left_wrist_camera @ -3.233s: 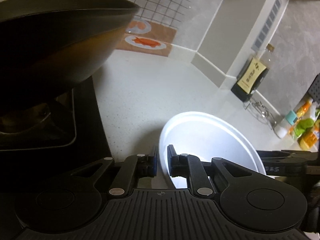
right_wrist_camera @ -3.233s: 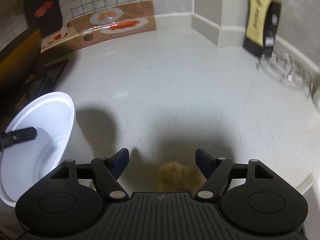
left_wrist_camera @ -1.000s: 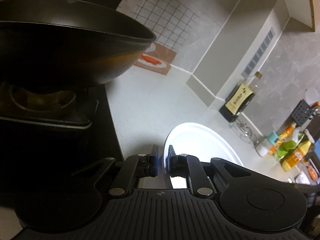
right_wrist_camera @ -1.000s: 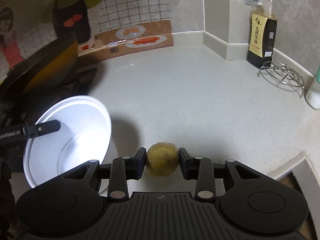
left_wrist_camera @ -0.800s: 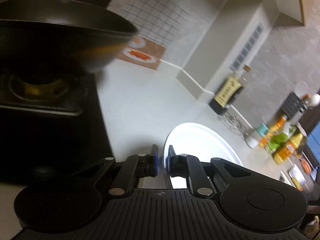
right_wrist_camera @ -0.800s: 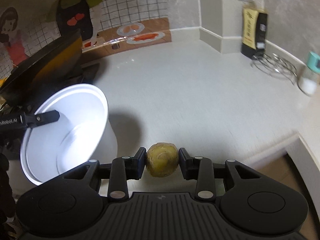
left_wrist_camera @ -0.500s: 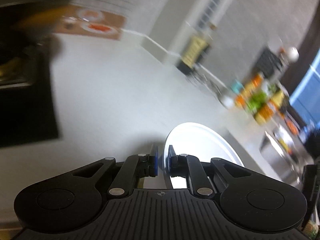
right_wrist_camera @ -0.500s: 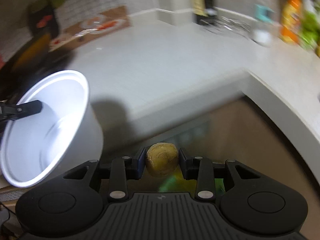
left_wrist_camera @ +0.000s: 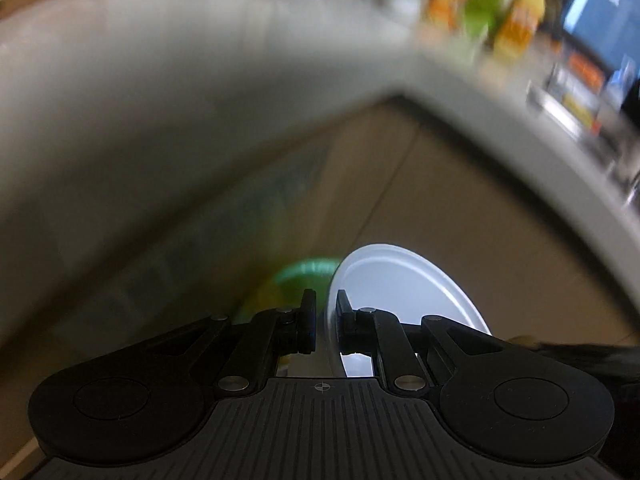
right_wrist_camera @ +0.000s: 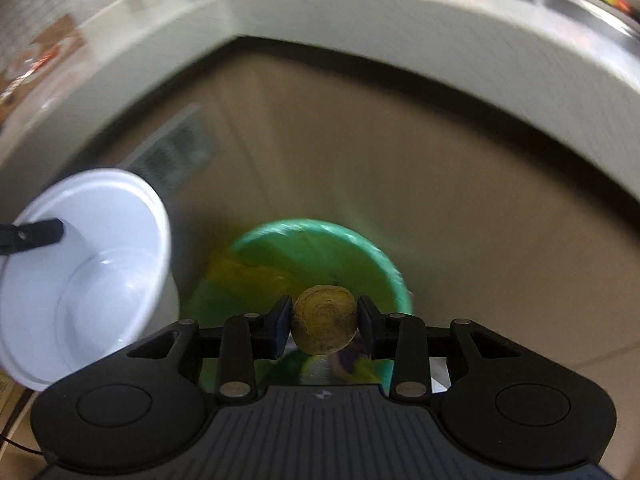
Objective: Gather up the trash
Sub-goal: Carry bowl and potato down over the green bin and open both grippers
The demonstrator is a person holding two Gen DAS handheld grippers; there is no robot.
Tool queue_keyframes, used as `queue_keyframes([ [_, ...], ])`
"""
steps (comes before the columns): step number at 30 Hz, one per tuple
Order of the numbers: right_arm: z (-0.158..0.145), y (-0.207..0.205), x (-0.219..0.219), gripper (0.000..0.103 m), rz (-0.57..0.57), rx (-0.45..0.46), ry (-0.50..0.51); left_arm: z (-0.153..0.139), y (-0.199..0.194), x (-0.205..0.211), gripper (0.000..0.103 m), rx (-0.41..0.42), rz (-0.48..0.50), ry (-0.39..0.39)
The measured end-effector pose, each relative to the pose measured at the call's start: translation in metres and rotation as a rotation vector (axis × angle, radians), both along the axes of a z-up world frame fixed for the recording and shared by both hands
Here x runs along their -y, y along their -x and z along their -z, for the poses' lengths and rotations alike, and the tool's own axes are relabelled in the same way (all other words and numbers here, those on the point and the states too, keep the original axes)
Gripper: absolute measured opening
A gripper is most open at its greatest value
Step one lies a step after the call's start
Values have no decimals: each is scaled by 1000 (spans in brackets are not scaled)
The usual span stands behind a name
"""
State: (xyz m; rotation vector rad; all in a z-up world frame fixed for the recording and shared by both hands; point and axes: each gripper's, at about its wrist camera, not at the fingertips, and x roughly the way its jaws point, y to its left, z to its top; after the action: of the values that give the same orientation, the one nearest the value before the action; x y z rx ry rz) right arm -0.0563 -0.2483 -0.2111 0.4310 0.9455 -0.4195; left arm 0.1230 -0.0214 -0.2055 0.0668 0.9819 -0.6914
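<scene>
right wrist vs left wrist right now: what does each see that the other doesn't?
Only the right wrist view shows the right gripper shut on a round yellowish scrap, above the bin's open mouth, and the inside of the white cup. Only the left wrist view shows the left gripper pinching the cup's rim, and a blue screen. Both show the white cup, the green bin and the blurred counter edge.

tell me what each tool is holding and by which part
The left tool pinches the white bowl by its rim. The right tool clamps the round brownish-yellow lump across its sides, above the green bin.
</scene>
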Motion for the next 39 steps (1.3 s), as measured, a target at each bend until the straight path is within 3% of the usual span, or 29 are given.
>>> queue_keyframes([
  [8, 69, 25, 27, 35, 120, -85, -27, 159, -15, 50, 13, -191, -11, -175],
  [10, 84, 24, 27, 35, 134, -100, -49, 187, -20, 57, 13, -227, -35, -174],
  [14, 106, 16, 27, 35, 145, -110, -51, 225, -37, 86, 13, -251, -52, -84],
  [16, 111, 11, 27, 35, 142, -105, -28, 243, -41, 97, 15, -269, -10, -40],
  [18, 115, 5, 23, 35, 135, -111, -14, 259, -46, 110, 18, -300, 26, -56],
  [22, 125, -11, 20, 35, 87, -123, -4, 257, -48, 97, 18, -286, 41, -57],
  [26, 136, -30, 11, 35, 25, -122, -13, 234, -45, 61, 19, -315, 26, -65],
  [32, 144, -73, 9, 35, -25, -77, -32, 190, -35, 34, 19, -251, 26, -240],
  [36, 154, -92, 26, 41, 6, -118, -150, 167, -32, 25, 19, -247, 21, -222],
  [39, 143, -86, 28, 43, 36, -108, -169, 147, -28, 26, 19, -229, 12, -179],
])
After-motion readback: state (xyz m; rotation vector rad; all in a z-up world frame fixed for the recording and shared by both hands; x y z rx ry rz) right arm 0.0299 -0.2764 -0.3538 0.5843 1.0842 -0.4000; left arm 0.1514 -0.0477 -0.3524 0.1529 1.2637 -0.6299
